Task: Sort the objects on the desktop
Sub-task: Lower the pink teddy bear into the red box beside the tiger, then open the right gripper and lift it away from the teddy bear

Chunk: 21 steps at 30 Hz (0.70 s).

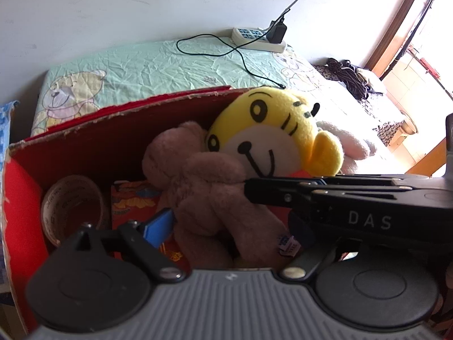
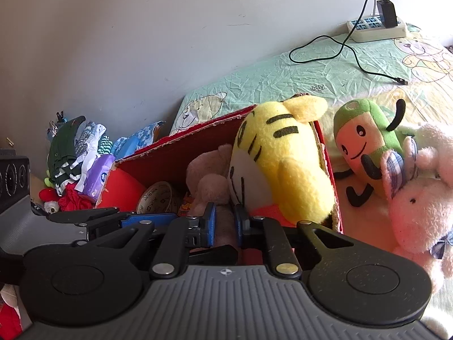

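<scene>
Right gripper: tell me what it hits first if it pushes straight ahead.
Most likely the brown plush bear in the red box; the right gripper already has bear fabric between its fingers. The yellow tiger plush sits just right.

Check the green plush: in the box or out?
Out. The green plush sits on the bedsheet right of the red box, against the pink plush.

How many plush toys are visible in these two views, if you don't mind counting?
4. The yellow tiger and brown plush sit in the red box; the green plush and pink rabbit lie beside it on the bed. Others may be hidden.
</scene>
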Available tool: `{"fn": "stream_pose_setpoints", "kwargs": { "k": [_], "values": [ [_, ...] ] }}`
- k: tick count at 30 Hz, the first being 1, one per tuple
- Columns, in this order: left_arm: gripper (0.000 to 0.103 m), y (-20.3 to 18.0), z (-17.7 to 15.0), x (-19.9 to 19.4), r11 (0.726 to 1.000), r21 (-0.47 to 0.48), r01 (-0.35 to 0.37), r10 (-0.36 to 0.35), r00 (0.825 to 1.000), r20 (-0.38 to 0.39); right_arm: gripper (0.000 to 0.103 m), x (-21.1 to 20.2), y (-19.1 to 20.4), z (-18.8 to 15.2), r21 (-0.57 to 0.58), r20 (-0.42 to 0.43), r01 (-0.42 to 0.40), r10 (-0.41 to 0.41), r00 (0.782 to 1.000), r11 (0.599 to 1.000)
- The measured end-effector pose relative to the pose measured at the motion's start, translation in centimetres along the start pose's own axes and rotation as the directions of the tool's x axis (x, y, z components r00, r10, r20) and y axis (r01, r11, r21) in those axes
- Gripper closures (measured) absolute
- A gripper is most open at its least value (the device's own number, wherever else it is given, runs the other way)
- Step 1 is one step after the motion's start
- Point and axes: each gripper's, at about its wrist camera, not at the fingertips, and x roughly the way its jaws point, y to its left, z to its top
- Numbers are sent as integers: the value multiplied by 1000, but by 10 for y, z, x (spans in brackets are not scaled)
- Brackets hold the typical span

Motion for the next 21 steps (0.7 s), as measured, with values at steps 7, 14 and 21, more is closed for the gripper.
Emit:
{"fn": "stream_pose_setpoints", "kwargs": {
  "k": [7, 14, 21],
  "values": [
    [14, -14, -4, -3, 996, 10, -90, 90, 996, 5, 89, -12, -3, -6, 29, -1, 9, -9, 1000, 1000],
    [13, -26, -13, -4, 985, 0, -175, 175, 985, -3, 89, -26, -4, -15, 25, 20, 22, -22, 1000, 999],
    [12, -40, -19, -2, 975, 3, -223, 223, 975, -17, 84, -41, -6, -26, 17, 79, 43, -44, 996, 999]
  ]
}}
